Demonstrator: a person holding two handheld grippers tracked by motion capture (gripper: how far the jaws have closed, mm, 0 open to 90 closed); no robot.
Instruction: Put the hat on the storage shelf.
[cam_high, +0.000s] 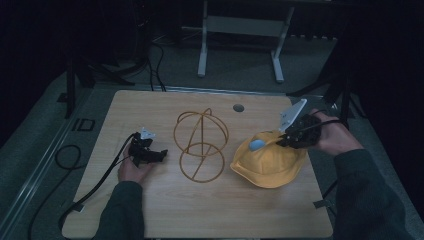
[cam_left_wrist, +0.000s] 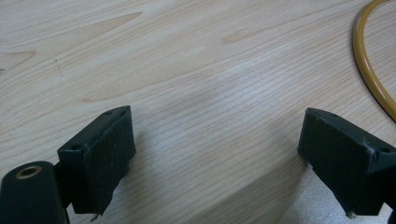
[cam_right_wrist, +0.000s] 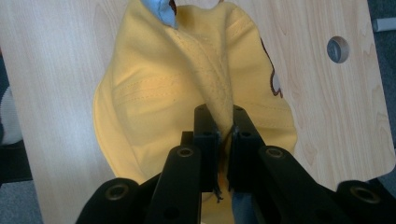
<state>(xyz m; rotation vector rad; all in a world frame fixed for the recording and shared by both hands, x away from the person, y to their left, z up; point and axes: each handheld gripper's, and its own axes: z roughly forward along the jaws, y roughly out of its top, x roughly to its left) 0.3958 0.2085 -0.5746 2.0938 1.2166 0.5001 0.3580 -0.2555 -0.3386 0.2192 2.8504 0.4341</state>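
Your right gripper (cam_right_wrist: 219, 135) pinches the yellow hat (cam_right_wrist: 154, 98) by a fold for lifting, while your left gripper (cam_left_wrist: 219, 154), at nine o'clock, rests spread.

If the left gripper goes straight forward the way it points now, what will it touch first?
Probably the wire stand: the open left gripper points right, toward its lower ring, with bare table between. Depth is unclear.

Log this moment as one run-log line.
right gripper: shut on yellow hat | left gripper: open over table | wire stand: untouched
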